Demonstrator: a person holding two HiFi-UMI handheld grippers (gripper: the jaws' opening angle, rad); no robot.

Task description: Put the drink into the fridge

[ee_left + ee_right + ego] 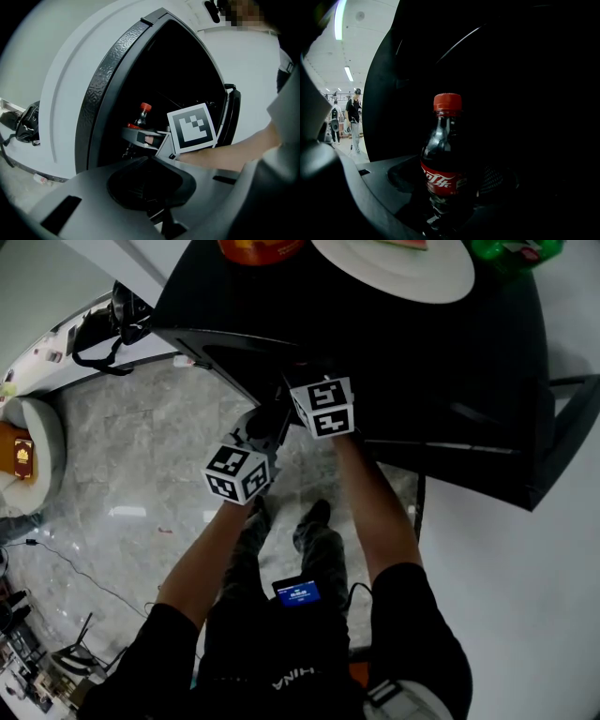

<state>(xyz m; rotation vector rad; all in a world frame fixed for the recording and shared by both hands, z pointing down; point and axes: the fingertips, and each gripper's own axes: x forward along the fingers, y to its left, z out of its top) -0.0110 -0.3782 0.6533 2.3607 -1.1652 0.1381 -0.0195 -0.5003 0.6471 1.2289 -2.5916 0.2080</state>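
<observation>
Right gripper [445,208]: jaws closed on the lower body of the bottle [443,154], held upright. Bottle: clear plastic, dark cola filling it to the shoulder, the neck above clear, a red cap, and a red label with white script round the middle. It stands inside the dark opening of the fridge [422,362], close to the front edge. Whether its base rests on a shelf cannot be told.

Left gripper [161,213]: jaws together with nothing between them, held outside the fridge, near its left front edge and lower than the right gripper. Its view looks into the opening and shows the right gripper's marker cube [192,127], with the bottle's cap and neck just to the left of it.

Fridge: black, interior unlit, with a textured dark rim on the left side of the opening. The door [232,117] stands open at the right edge.

Fridge top, seen from the head view: a white plate [403,268] lies toward the back edge. An orange item is partly cut off at the back left and a green item at the back right corner.

Surroundings: pale marble floor [141,484] below the grippers. A distant person [355,119] stands left of the fridge in the right gripper view.
</observation>
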